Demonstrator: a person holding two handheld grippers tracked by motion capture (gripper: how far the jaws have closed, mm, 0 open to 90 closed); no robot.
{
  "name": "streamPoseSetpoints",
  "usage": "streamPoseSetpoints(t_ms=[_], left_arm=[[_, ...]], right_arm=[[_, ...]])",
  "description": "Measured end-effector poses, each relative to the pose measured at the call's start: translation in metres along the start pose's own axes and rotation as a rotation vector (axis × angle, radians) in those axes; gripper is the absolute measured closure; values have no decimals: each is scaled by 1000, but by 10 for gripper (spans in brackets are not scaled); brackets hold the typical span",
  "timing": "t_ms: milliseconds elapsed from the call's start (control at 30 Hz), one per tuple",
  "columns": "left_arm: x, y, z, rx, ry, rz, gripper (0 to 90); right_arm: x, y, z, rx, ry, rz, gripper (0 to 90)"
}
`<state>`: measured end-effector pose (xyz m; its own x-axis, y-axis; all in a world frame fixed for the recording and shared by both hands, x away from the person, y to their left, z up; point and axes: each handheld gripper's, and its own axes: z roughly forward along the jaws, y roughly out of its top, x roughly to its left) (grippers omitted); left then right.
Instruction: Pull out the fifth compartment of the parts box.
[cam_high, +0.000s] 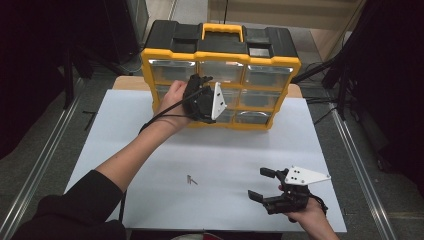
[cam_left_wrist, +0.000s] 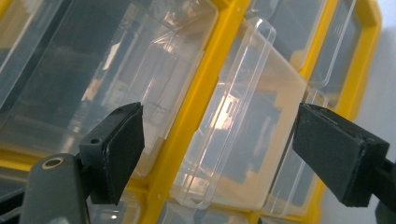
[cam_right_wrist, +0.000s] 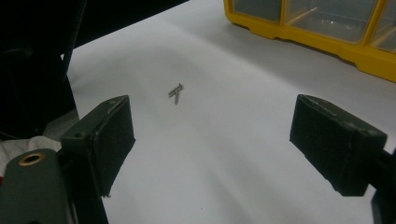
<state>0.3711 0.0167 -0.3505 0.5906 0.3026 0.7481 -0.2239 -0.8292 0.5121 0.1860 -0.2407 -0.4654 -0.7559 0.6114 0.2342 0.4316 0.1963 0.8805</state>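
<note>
A yellow and black organizer box (cam_high: 220, 50) with clear plastic drawers stands upright at the far edge of the white table (cam_high: 150, 150). My left gripper (cam_high: 202, 82) is raised against its front, open, with a clear drawer (cam_left_wrist: 243, 135) sticking out a little between its jaws. The left gripper (cam_left_wrist: 217, 149) grips nothing. My right gripper (cam_high: 262, 184) rests low near the table's front right, open and holding nothing. A few small metal screws (cam_high: 191, 179) lie mid-table, ahead of the right gripper (cam_right_wrist: 210, 140) as small screws (cam_right_wrist: 175, 91).
Metal rails (cam_high: 45, 160) run along both sides of the table. Dark stands and cables crowd the floor at right (cam_high: 345, 75). White tabletop spreads between the screws and the organizer's yellow base (cam_right_wrist: 327, 39).
</note>
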Motion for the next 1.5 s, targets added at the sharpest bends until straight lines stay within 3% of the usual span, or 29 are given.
streamPoseSetpoints(t_ms=[133, 367, 600, 867, 1133, 1267, 1500], left_arm=[[-6, 0, 3, 24, 27, 82, 169], [-11, 2, 5, 59, 69, 154, 170], [-16, 3, 8, 70, 91, 188, 170], [-23, 4, 11, 107, 148, 254, 170], [-29, 4, 15, 123, 178, 292, 170], [-30, 4, 16, 123, 169, 277, 170], [-31, 2, 18, 133, 172, 287, 180]], right_arm=[[0, 0, 0, 1, -2, -2, 146], [0, 0, 1, 5, -1, -5, 146], [1, 0, 1, 9, 3, -2, 146], [1, 0, 1, 11, 4, -5, 146], [2, -1, 2, 17, 5, -10, 146], [2, -1, 2, 19, 3, -12, 146], [2, -1, 2, 22, 5, -13, 146]])
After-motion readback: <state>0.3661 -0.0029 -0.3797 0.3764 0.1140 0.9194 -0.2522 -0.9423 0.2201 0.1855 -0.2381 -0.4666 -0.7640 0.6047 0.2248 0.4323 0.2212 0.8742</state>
